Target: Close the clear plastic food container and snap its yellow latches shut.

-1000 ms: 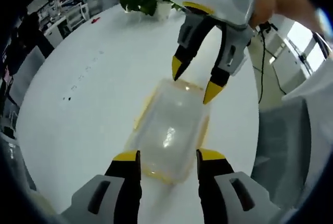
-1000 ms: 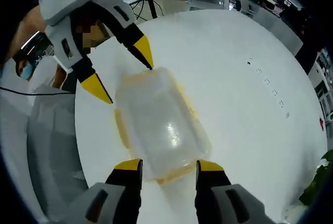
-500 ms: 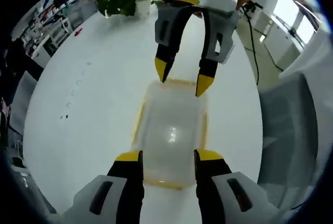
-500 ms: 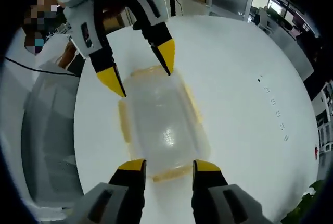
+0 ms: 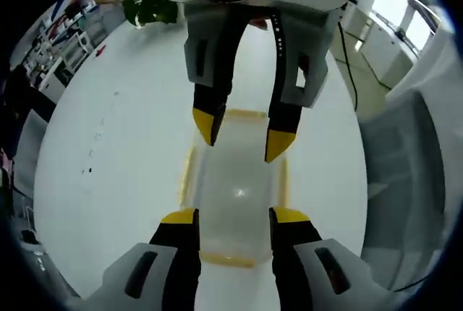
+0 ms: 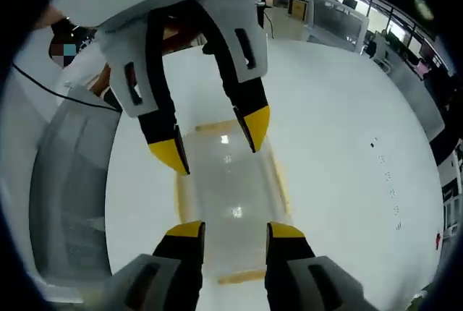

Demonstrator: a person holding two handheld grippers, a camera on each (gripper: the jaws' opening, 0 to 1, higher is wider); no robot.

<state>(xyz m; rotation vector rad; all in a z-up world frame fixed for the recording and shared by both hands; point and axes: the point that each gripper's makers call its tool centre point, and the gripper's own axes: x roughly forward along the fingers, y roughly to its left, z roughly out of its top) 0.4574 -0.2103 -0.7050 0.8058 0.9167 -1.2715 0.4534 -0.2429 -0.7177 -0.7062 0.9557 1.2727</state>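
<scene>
White round table (image 5: 108, 181): clear food container (image 5: 239, 195) lies lengthwise between left gripper (image 5: 233, 217) and right gripper (image 6: 231, 230), jaws spread, grasping nothing.

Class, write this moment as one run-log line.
container: lidded, on white table | left claw: open, over near end | right claw: open, opposite end | latches: state unclear

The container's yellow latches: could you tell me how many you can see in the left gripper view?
4 on the container: left side, right side, far end between the right gripper's jaws, near end between the left gripper's jaws.
</scene>
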